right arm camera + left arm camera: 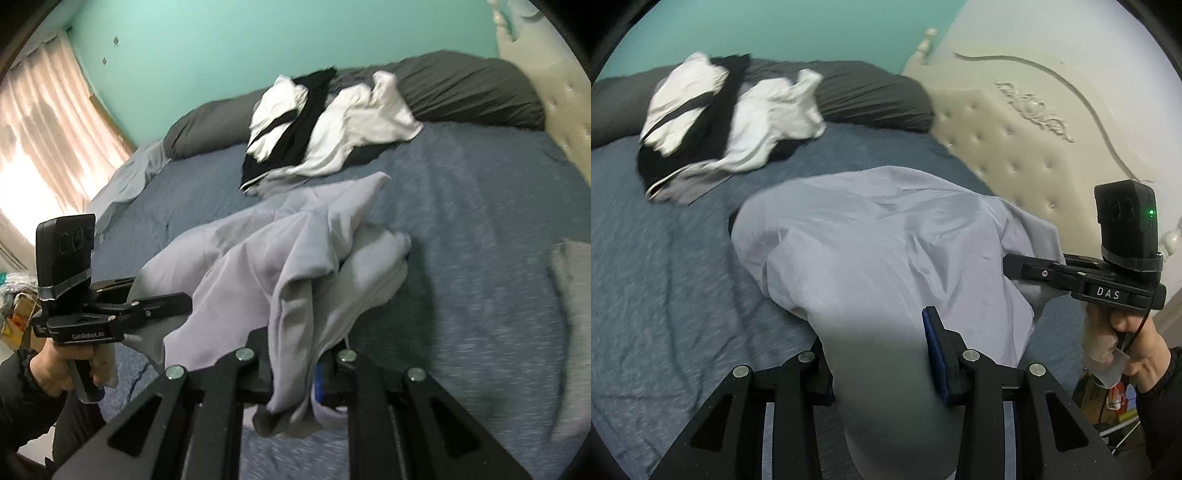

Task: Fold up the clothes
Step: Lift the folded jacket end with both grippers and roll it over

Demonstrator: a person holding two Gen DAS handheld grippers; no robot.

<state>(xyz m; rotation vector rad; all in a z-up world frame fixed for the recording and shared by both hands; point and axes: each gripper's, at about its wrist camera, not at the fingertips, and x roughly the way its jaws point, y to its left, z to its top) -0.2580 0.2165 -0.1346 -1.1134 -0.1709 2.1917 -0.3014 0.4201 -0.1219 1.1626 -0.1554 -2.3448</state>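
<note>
A blue bedspread covers the bed, with dark grey pillows along the teal wall (a cream tufted headboard beside them) and a curtained window.

The pale grey garment is soft matt cloth, creased and slightly fleecy. The blue-grey bedspread is a heathered matt fabric with a faintly rough weave. The white-and-black clothes pile looks like thin smooth cotton. The dark grey pillows are matt cloth. The cream tufted headboard looks padded, with a slight sheen. The black left gripper is matt plastic with 4 shiny metal pins.
</note>
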